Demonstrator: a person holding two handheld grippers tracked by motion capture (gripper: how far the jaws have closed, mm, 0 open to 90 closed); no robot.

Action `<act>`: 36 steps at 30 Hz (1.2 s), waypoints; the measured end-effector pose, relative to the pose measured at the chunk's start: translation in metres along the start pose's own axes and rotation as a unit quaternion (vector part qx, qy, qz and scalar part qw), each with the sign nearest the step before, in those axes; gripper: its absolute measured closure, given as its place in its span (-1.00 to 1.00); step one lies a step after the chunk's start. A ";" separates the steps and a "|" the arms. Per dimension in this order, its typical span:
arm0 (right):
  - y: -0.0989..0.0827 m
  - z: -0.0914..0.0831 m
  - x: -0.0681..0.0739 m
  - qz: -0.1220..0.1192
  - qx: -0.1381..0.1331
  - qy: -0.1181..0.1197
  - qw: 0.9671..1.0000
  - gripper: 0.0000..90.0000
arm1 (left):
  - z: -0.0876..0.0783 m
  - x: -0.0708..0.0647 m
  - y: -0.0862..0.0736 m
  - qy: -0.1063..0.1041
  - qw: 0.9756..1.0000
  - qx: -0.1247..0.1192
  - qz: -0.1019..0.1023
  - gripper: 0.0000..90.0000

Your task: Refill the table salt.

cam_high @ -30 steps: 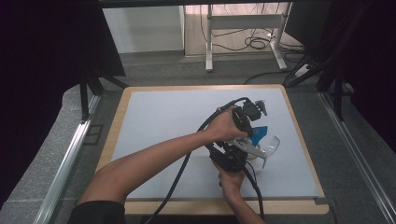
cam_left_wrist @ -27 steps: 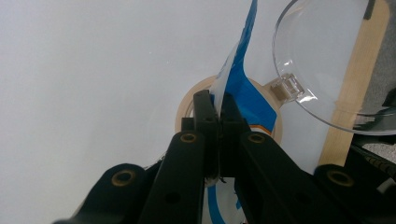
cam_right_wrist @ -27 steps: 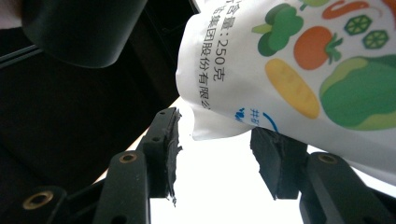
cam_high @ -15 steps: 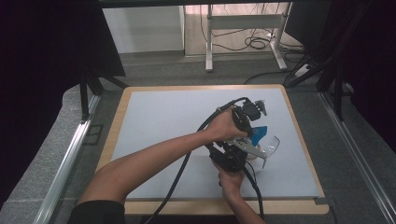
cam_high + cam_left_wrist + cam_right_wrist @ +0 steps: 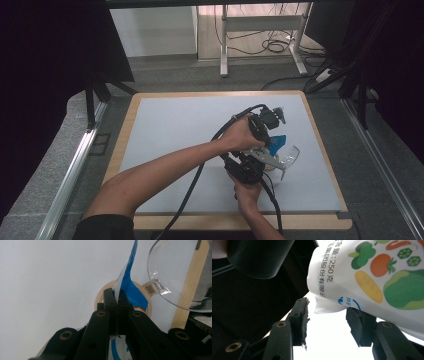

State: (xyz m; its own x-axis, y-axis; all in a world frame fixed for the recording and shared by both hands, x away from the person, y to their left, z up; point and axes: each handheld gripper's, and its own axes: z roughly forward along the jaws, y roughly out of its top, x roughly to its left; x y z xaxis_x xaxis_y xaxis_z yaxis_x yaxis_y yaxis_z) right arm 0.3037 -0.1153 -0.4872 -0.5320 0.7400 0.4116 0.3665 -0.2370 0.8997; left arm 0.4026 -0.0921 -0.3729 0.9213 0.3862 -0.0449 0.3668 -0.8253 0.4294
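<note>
Tool, left (image 5: pixel 116 298): jaws pressed together on the top edge of a blue-and-white pouch (image 5: pixel 130 287), which hangs from them above the tabletop (image 5: pixel 180 130). In the high view the left hand (image 5: pixel 242 135) holds this tool over the right-hand part of the board.

Tool, right (image 5: pixel 327 315): jaws spread about halfway, either side of the pouch's lower corner (image 5: pixel 324 307), pads not pressing on it. Printed vegetables and text show on the pouch face in the right gripper view.

Bowl (image 5: pixel 172 270): clear plastic, just beside the pouch, close to the wooden edge of the tabletop. In the high view (image 5: pixel 287 155) it sits to the right of both hands.

Tape roll (image 5: pixel 100 297): tan ring, lying flat on the tabletop under the hanging pouch.

Step in hand, as judged: emptying or opening the pouch at the bowl.

Handling notes:
- Keep the left pinch firm; the pouch hangs from that seam alone.
- Close the right tool on the lower corner squarely, not on the thin tip, or the film may slip out.
- Lift the bottom slowly so the mouth points into the bowl, not at the tape roll.
- A light bowl may tip if nudged; keep both tools off its rim.
</note>
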 end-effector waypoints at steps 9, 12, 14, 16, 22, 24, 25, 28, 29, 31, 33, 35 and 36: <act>0.000 0.000 0.000 -0.002 -0.002 0.000 1.000 0.18 | 0.000 0.000 0.000 0.000 1.000 0.000 0.000 1.00; 0.001 -0.001 0.000 -0.001 -0.001 0.000 1.000 0.18 | 0.000 0.000 0.000 -0.001 1.000 0.000 0.000 1.00; 0.001 0.000 0.000 -0.002 -0.002 0.000 1.000 0.18 | 0.000 0.000 0.000 0.000 1.000 0.000 0.000 1.00; 0.001 -0.001 0.000 -0.002 -0.003 0.000 1.000 0.18 | 0.000 0.000 0.000 0.000 1.000 0.000 0.000 1.00; 0.002 -0.001 0.000 -0.004 -0.003 -0.001 1.000 0.19 | 0.000 0.000 0.000 0.000 1.000 0.001 0.000 1.00; 0.002 -0.001 0.000 -0.004 -0.004 -0.001 1.000 0.19 | 0.000 0.000 0.000 0.000 1.000 0.001 0.000 1.00; 0.002 -0.001 0.000 -0.004 -0.004 -0.001 1.000 0.19 | 0.000 0.000 0.000 0.001 1.000 0.001 0.000 1.00; 0.002 -0.001 0.000 -0.004 -0.004 0.000 1.000 0.19 | 0.000 0.000 0.000 0.001 1.000 0.000 -0.002 1.00; 0.002 -0.001 0.000 -0.004 -0.004 0.000 1.000 0.19 | 0.000 0.000 0.000 0.001 1.000 0.000 -0.002 1.00; 0.002 -0.001 0.001 -0.004 -0.005 0.000 1.000 0.19 | 0.000 0.000 0.000 0.001 1.000 0.000 -0.001 1.00; 0.002 -0.001 0.001 -0.004 -0.006 0.001 1.000 0.19 | 0.000 0.000 0.000 0.001 1.000 0.000 -0.001 1.00; 0.003 -0.001 0.001 -0.005 -0.006 0.001 1.000 0.19 | 0.000 0.001 0.000 0.001 1.000 0.000 -0.001 1.00; 0.003 -0.001 0.001 -0.004 -0.006 0.001 1.000 0.19 | 0.000 0.001 -0.001 0.001 1.000 0.000 -0.002 1.00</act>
State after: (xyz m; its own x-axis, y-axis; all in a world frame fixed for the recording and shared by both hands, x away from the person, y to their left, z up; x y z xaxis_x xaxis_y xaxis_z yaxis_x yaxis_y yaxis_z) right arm 0.3036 -0.1157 -0.4843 -0.5370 0.7406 0.4039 0.3529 -0.2376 0.9050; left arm 0.4030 -0.0913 -0.3730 0.9197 0.3902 -0.0440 0.3701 -0.8238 0.4294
